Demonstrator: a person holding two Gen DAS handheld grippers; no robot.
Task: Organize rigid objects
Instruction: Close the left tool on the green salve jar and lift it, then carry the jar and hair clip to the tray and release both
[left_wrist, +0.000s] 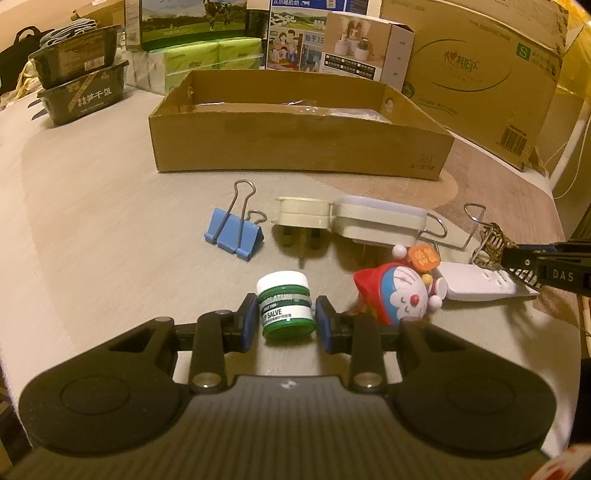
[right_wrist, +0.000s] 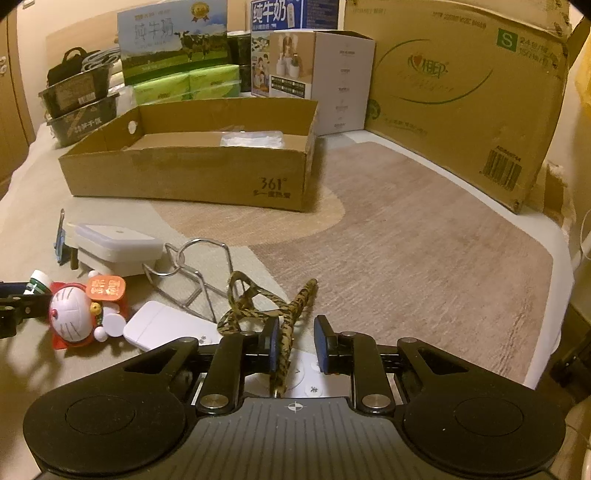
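Beyond the clutter we see the open cardboard box (left_wrist: 299, 147), its contents partly hidden by the near wall. On the tabletop (left_wrist: 110, 229), our left gripper (left_wrist: 286, 325) has its fingers clenched on the green salve jar (left_wrist: 286, 308). Our right gripper (right_wrist: 295, 345) looks clamped on the leopard-print hair clip (right_wrist: 258, 306), half hidden underneath.

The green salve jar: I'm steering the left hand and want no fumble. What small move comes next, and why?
Probably lift it straight up a little. The left gripper is shut on the green salve jar, which stands upright on the table. The toy figure stands close beside it, and the cardboard box lies open ahead.
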